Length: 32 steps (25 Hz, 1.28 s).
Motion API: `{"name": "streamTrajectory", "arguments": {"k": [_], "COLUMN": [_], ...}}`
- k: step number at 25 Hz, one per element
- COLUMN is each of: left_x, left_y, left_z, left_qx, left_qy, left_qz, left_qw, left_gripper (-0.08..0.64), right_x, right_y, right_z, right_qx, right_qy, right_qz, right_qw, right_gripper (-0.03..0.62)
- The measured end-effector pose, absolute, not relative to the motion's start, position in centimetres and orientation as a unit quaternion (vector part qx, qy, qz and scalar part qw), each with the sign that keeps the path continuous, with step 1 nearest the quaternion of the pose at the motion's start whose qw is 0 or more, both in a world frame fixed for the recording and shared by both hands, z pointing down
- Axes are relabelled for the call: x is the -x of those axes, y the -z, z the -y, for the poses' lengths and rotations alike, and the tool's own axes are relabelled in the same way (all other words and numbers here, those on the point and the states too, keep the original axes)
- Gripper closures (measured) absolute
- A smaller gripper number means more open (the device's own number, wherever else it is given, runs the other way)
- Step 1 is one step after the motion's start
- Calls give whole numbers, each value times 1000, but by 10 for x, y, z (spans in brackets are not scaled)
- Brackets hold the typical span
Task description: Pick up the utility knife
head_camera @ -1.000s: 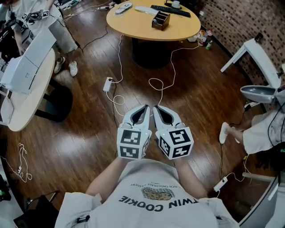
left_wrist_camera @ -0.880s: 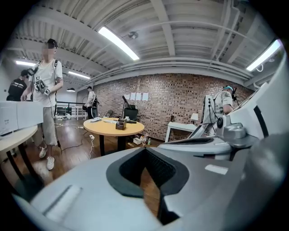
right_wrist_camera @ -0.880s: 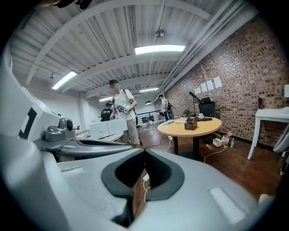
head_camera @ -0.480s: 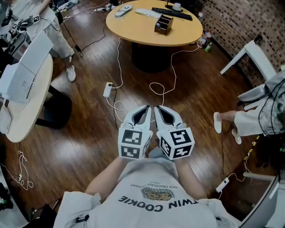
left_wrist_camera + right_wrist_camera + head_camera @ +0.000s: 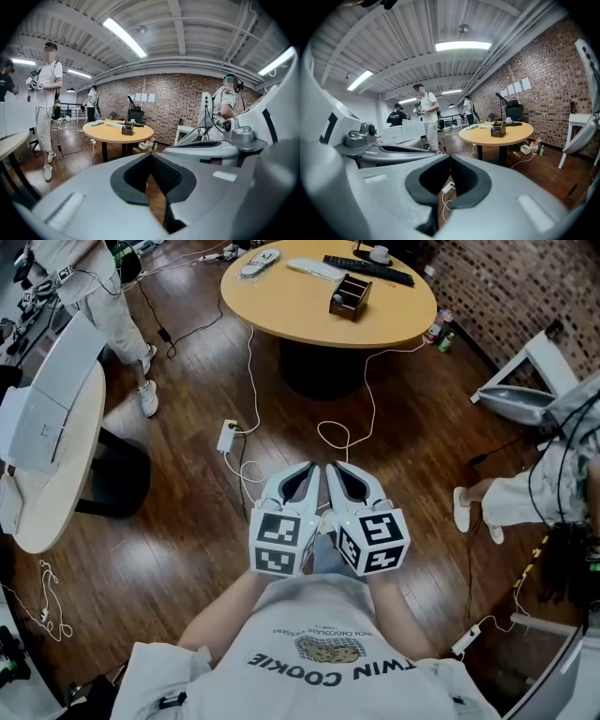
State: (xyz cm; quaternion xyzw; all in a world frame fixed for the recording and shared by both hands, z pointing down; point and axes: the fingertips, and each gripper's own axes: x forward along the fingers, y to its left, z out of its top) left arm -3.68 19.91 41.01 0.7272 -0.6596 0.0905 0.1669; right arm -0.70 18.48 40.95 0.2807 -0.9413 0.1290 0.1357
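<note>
I cannot make out a utility knife in any view. My left gripper and right gripper are held side by side in front of my chest, over the wooden floor. Both point toward the round wooden table. The left gripper has its jaws shut with nothing between them. The right gripper is shut and empty as well. On the table stand a small wooden box, a dark keyboard and some white items, too small to identify.
White cables and a power strip lie on the floor between me and the table. A white desk stands at the left, with a person beside it. Another person sits at the right, near a white stand.
Both grippers have travelled forward with me toward the round table, which now lies slightly nearer. The seated person at the right has shifted. The jaws have stayed shut.
</note>
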Motion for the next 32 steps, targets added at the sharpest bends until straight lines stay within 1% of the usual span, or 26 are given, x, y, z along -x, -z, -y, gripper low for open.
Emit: {"name": "streamTrajectory", "arguments": {"k": [8,16,23,28,32], "left_x": [50,49,48,54,56], "left_y": [-413,-413,-410,-410,-411], "left_z": [-109,-31,5,27,49], "left_qx": [-717,-704,-699,-697,-706], "left_qy": [-90,-96,-113,-110,-118], "left_qz": [667,680,687,688,681], "left_qw": [181,179,162,169,155], "left_gripper": [552,552,552,552,552], "right_x": [22,22,20,24,25], "right_y": [-412,-414,-413,-412,-412], "right_z": [-97,-23,14,34,55], "right_qx": [-263,-241,-235,-234,-242], "right_qy": [-136,-137,-144,-140,-139], "right_qz": [944,950,951,953,951], "right_qw": [146,147,136,132,130], "right_gripper": [591,591,591,591,591]}}
